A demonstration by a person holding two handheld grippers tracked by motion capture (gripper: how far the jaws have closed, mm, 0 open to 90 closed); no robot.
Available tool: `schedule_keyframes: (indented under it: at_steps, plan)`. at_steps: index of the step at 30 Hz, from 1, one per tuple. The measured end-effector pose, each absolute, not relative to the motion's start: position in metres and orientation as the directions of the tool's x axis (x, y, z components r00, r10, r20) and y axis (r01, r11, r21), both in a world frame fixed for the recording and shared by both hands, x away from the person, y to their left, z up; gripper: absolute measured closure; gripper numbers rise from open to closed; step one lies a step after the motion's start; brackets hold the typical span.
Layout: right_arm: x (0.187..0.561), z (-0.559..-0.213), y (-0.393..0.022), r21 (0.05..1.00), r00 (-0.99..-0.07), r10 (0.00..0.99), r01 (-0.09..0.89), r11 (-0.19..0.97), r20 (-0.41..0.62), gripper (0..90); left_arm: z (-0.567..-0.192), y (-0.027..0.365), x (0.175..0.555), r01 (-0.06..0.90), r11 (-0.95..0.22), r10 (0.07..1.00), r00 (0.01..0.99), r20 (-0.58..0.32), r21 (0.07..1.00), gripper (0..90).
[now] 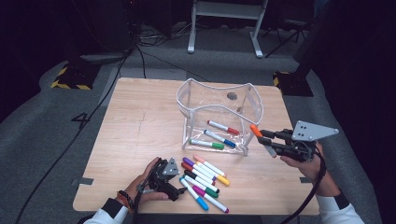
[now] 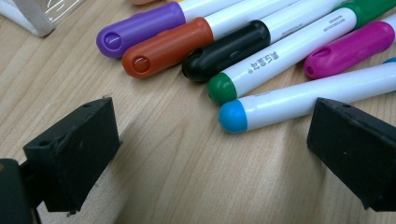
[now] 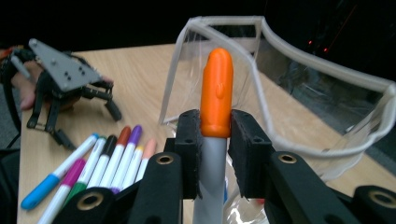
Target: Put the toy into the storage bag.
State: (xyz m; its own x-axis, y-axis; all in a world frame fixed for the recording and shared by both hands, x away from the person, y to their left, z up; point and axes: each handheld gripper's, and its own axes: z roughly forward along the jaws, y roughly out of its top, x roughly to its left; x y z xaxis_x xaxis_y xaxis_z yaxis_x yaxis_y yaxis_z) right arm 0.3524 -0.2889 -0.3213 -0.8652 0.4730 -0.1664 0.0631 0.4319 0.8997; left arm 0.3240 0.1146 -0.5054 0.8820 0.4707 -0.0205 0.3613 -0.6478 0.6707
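Nearest the high camera are the person's two forearms, coming in over the near edge of the desk [image 1: 140, 121], each hand working a tool. The desk is pale wood, and the biggest thing on it is the clear pouch [image 1: 219, 116], standing upright past the middle with its white-trimmed mouth open to the top.

The right tool [image 1: 264, 139] hangs in the air just beside the pouch's right wall, its jaws narrow and clamped on the orange-capped marker [image 3: 216, 93], cap pointing toward the pouch. The left tool [image 1: 179, 192] rests low on the desk at the near left, jaws spread wide with nothing between them, aimed at the near end of the loose markers [image 1: 205, 179].

As I judge it, the job is to fill the pouch with markers, and it is well short of half done: three markers [image 1: 219, 135] already lie on the pouch floor, one is held in the air, and about eight or nine still lie in the pile in front of the pouch.

The pouch's tall right wall and rim stand between the held marker and the inside, so the marker would need to clear the rim. Dark floor, cables and a white frame lie beyond the desk, well apart.
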Motion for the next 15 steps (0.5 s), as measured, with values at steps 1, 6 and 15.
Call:
schedule_keyframes:
  at_steps: [1, 6, 15]
  plan:
    - [0.354, -0.316, -0.289, 0.902, -0.864, 0.473, 0.058, 0.428, -0.169, 74.2, -0.505, 0.115, 0.324, 0.361, -0.648, 0.471, 0.882, -0.021, 0.671, 2.5]
    - [0.364, -0.293, -0.284, 0.902, -0.858, 0.477, 0.038, 0.43, -0.191, 74.2, -0.505, 0.115, 0.324, 0.362, -0.647, 0.471, 0.882, -0.021, 0.671, 2.5]
    - [0.394, -0.266, -0.26, 0.888, -0.849, 0.476, 0.019, 0.459, -0.228, 74.1, -0.505, 0.115, 0.324, 0.361, -0.648, 0.47, 0.882, -0.02, 0.671, 2.4]
